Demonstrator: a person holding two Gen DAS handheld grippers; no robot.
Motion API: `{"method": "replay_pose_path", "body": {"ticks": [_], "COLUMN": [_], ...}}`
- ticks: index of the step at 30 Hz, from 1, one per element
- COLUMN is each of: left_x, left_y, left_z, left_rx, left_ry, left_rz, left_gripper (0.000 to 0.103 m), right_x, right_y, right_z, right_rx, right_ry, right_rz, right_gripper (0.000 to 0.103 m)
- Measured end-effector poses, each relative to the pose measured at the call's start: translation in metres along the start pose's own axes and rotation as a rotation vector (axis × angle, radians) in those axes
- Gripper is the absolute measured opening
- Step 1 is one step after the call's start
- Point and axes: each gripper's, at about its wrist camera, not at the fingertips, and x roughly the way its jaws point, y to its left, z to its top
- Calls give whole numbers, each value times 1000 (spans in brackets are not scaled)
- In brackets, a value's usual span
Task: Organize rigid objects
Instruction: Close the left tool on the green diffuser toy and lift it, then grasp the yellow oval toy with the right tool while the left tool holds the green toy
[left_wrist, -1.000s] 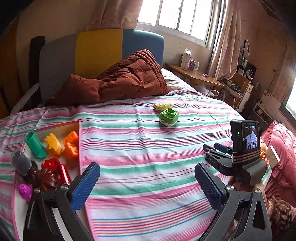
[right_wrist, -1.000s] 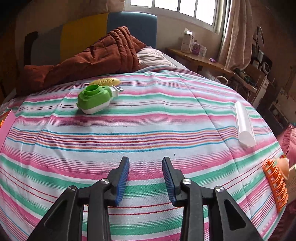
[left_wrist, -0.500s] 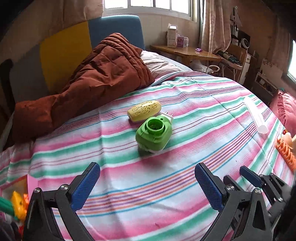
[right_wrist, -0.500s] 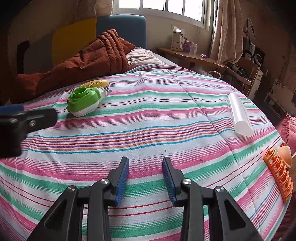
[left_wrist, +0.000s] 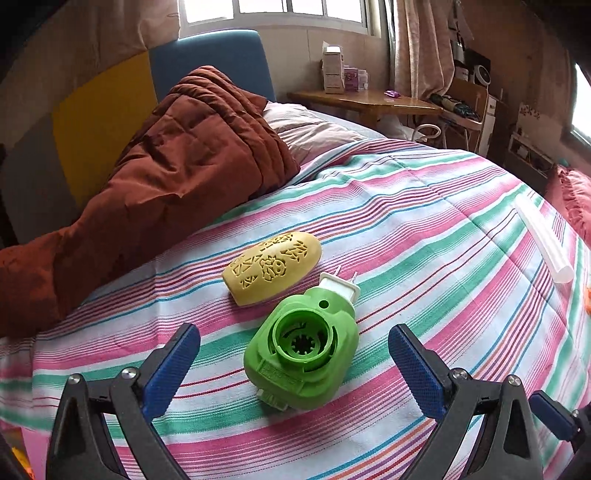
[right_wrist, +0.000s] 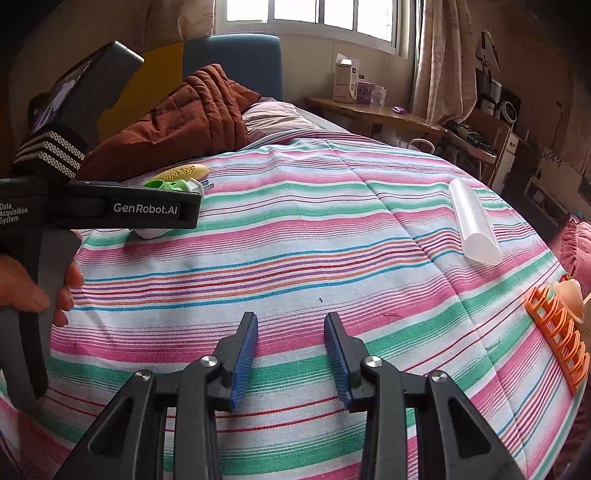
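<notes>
You're working over a bed (left_wrist: 424, 206) spread with a pink, green and white striped cover. A rumpled brown quilt (left_wrist: 166, 166) lies at its ten o'clock with a pale pillow (left_wrist: 310, 129) just beside it at twelve, while mid-cover a yellow case (left_wrist: 273, 267) rests with a green plug-in (left_wrist: 303, 354) just beside it at its five o'clock. Out at three o'clock lies a white tube (right_wrist: 474, 221), and at four o'clock an orange rack (right_wrist: 557, 332) at the edge.

Green plug-in device (right_wrist: 162, 184) mostly behind left hand-held gripper (right_wrist: 110, 210)
</notes>
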Motion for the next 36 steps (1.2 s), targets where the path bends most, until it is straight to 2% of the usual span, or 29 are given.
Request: {"method": "replay_pose_path", "body": {"ticks": [1,3,8,12,22,26,30,32,34,36], "left_x": [1,6,-3,-22,-84,-98,-103,-100,-98,-96], "left_y": [-1,-2,0,9,42,55,69,76,79,78], "left_z": [-1,-3,-14,-32,-86,-102,-115,-118,-120,-122], "left_rx": [0,4,-9,-53,-171,-226,-292,-328,-345,-342], "left_ry": [-1,28,20,5,-79,-81,-67,-54,-46,-40], "left_rz": [0,-21,-64,-38,96,118,119,122,109,104], "left_gripper": [91,63,62,62,61,54,53,53,53,53], "right_x": [0,0,0,-1,-1,-1,-1,1,3,3], "right_y": [0,-1,-1,-1,-4,-8,-7,-4,1,6], "right_z": [0,0,-1,-2,-1,0,0,1,5,9], "right_rx": [1,3,5,6,18,37,36,18,-11,-39], "right_ry": [-2,-2,-2,-3,-1,1,5,24,44,59], "right_rz": [-3,-6,-7,-9,1,19,18,46,104,201], "right_gripper": [37,37,37,37,37,37,39,48,49,48]}}
